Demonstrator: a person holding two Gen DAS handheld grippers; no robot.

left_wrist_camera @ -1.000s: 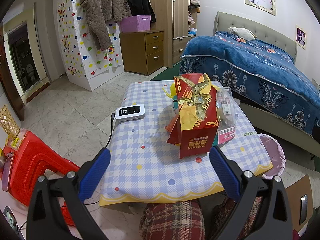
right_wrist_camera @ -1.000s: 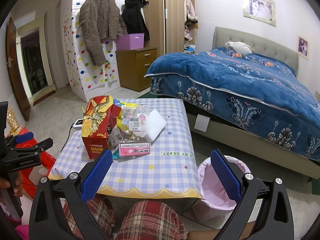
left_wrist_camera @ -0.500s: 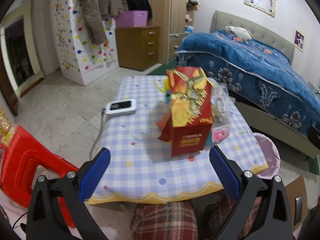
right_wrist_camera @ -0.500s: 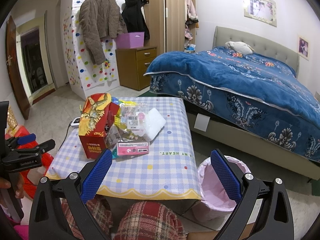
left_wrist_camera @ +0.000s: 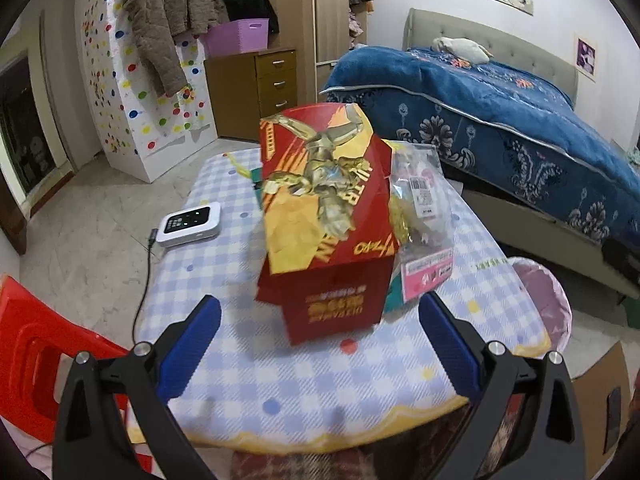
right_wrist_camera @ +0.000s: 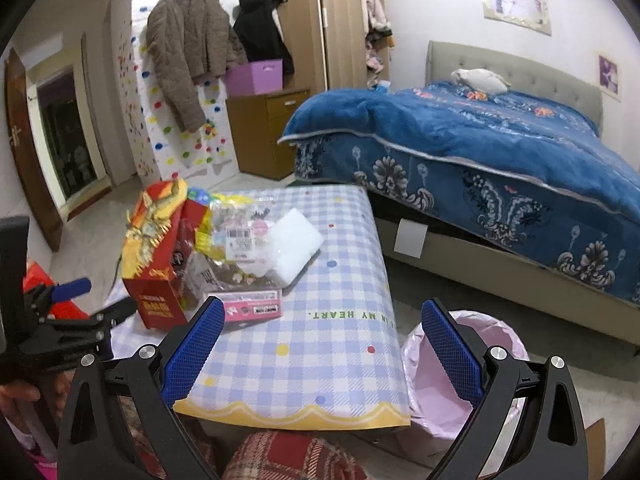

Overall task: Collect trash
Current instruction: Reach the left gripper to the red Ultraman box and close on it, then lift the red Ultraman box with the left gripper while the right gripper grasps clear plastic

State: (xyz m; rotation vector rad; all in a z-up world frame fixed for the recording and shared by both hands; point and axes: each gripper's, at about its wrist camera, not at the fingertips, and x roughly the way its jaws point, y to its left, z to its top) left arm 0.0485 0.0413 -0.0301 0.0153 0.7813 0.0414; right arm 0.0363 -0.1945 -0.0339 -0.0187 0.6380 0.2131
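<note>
Here, the low table in its blue-and-white checked cloth (right_wrist_camera: 320,340) sits beside the bed with the blue floral blanket (right_wrist_camera: 480,152). A bin lined with a pink plastic bag (right_wrist_camera: 472,360) stands at the table's right edge. On the cloth, the tall red-and-gold cardboard box (left_wrist_camera: 324,224) touches a heap of clear plastic wrappers (right_wrist_camera: 244,240). My left claw (left_wrist_camera: 318,350) gapes, gripping nothing, just before the box; my right claw (right_wrist_camera: 320,354) hangs equally spread.

The checkered desk (right_wrist_camera: 320,344) carries a red carton (left_wrist_camera: 332,236), clear snack bags (right_wrist_camera: 240,240), a pink packet (right_wrist_camera: 252,307) and a white device (left_wrist_camera: 189,224).
</note>
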